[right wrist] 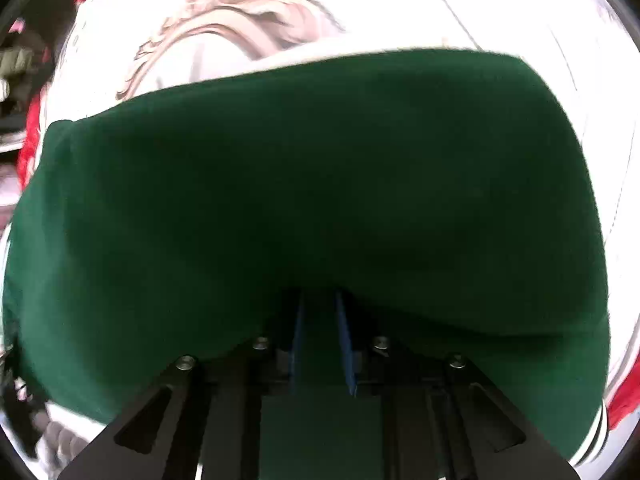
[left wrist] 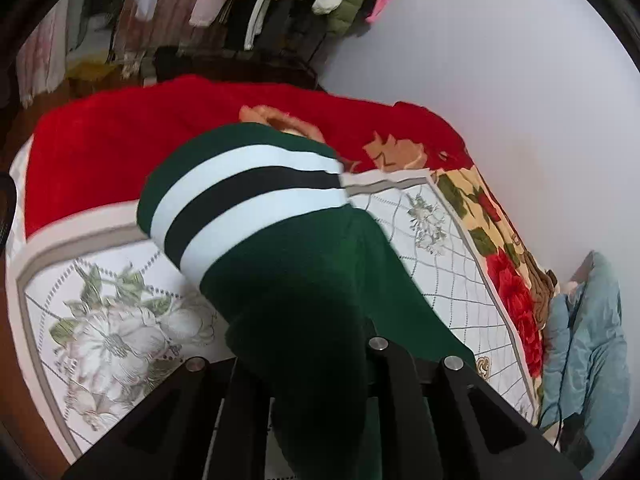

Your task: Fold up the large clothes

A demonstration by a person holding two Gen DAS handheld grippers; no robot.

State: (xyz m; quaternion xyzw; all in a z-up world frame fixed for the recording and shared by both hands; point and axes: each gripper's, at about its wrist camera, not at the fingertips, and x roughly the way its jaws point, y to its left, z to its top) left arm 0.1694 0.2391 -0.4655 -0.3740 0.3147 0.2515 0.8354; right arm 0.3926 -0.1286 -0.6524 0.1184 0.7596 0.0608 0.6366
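While the left gripper (left wrist: 320,360) pinches the green striped garment (left wrist: 256,200), the cloth runs away from it lengthwise over the floral bed cover (left wrist: 120,320), its far end reaching the red blanket (left wrist: 100,140). Across that cover, the right gripper (right wrist: 322,340) clamps plain green cloth (fingertips hidden), seemingly the same garment.

Garment (left wrist: 256,200) is lying on the bedsheet (left wrist: 120,320), running from 6 toward 12 o'clock, far end resting on the blanket (left wrist: 100,152). Blanket is covering the sheet's 12 o'clock end. Hanging clothes (left wrist: 200,4) are sitting behind, at 11. Bundle (left wrist: 588,340) is lying at 4.
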